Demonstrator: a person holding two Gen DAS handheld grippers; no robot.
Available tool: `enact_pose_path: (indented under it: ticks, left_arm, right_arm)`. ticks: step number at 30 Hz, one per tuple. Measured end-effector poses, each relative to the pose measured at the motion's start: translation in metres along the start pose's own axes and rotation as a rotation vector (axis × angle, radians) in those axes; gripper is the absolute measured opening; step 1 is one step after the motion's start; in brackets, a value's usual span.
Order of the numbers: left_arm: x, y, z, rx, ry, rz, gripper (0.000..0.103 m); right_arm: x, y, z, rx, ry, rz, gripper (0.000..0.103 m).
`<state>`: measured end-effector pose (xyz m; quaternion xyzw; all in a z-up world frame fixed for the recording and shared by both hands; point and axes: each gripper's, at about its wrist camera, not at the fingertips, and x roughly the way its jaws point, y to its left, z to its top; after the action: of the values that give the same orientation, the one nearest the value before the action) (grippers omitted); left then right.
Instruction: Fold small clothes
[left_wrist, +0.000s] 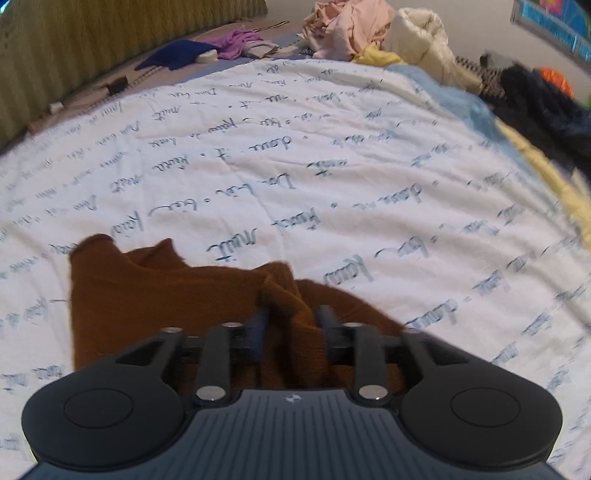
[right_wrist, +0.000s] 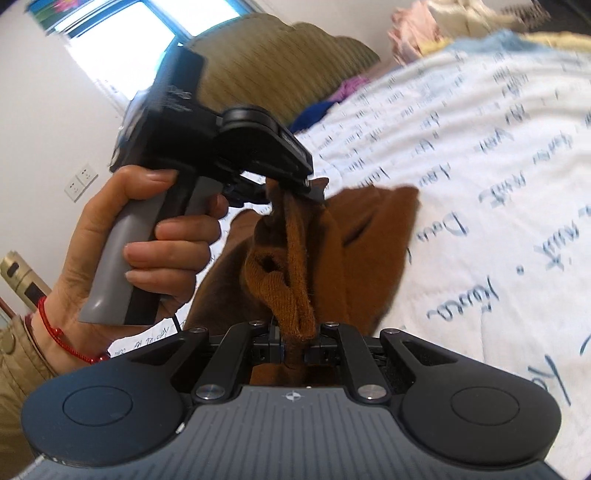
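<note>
White bedding printed with blue handwritten script (left_wrist: 332, 155) covers the bed and forms the work surface in both views. At the far edge of the bed lies a heap of pink and cream clothing (left_wrist: 354, 29), with a purple garment (left_wrist: 238, 42) and a dark blue cloth (left_wrist: 177, 53) beside an olive ribbed headboard (left_wrist: 74, 44). A dark pile of items (left_wrist: 539, 107) sits at the right margin of the left wrist view.

Task item: a rust-brown knitted small garment (left_wrist: 166, 295). It is partly lifted off the bedding, with its far portion draping onto the white cover.

Left tongs (left_wrist: 291, 321): closed on a bunched fold of the brown garment; the fabric passes between both dark fingers. In the right wrist view the same unit appears from the side, held by the person's left hand (right_wrist: 147, 251), which wears a red string bracelet (right_wrist: 62, 332) at the wrist.

Right tongs (right_wrist: 293, 345): closed on a gathered ridge of the brown garment (right_wrist: 332, 258), which rises from between the fingers toward the left tongs. The fabric spans the two tools as a twisted band.

A window (right_wrist: 122, 48) and a white wall socket (right_wrist: 81, 182) show behind the hand.
</note>
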<state>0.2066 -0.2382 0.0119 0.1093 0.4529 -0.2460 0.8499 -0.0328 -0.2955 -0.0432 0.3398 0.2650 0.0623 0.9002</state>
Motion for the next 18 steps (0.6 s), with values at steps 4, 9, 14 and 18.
enact_pose_path:
  ticks: [4, 9, 14, 18]
  left_arm:
    - [-0.023, 0.01, 0.006, -0.063, -0.108, -0.019, 0.077]
    - [-0.059, 0.031, -0.005, -0.084, -0.184, 0.048, 0.077]
    - [-0.094, 0.057, -0.073, 0.019, -0.228, 0.15, 0.08]
    - [-0.119, 0.077, -0.137, 0.107, -0.249, 0.203, 0.08]
  right_arm:
    - [0.004, -0.01, 0.001, 0.045, 0.015, 0.007, 0.014]
    - [0.008, -0.013, 0.007, 0.056, 0.033, 0.007, 0.015]
    - [0.004, -0.021, 0.014, 0.105, 0.046, 0.036, 0.022]
    - [0.007, -0.026, 0.017, 0.147, 0.064, 0.055, 0.024]
